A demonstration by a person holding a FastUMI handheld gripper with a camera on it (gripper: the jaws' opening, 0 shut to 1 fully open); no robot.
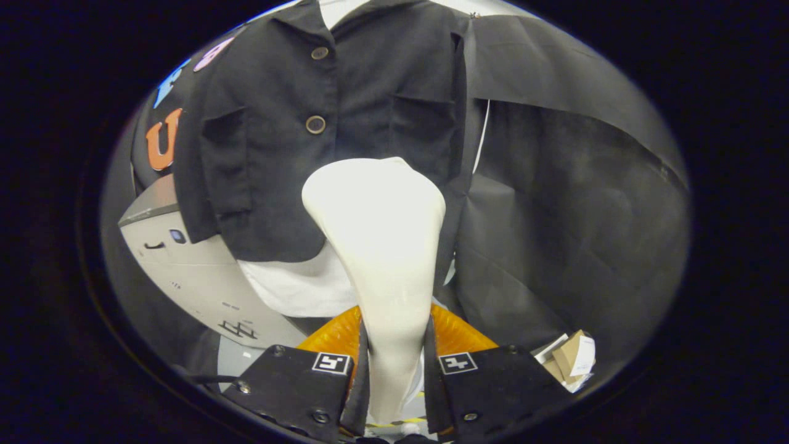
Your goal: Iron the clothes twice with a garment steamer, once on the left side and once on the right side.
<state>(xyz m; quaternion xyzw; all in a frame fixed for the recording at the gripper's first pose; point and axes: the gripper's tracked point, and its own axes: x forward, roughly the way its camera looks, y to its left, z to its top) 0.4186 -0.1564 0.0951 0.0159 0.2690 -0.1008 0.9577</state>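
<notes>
The garment steamer (377, 246) is a smooth, glossy cream body, narrow at the handle and flaring to a broad rounded head. The hand-held gripper (394, 370) pinches its slim handle, both fingers pressed against its sides, and the steamer rises straight ahead toward twelve o'clock. Its head lies over the lower front of a dark jacket (320, 135) hanging on the booth wall, a matte woven garment with a collar, two round brownish buttons (315, 124) and flap chest pockets. A white shirt hem (296, 283) shows below the jacket at about ten o'clock from the fingers. An orange ribbed piece (459, 333) sits just behind the fingers. At nine o'clock stands a pale grey rounded appliance (185, 265). Creased black cloth (567, 216) drapes at three o'clock, with small cardboard boxes (573, 357) low beside the right finger
</notes>
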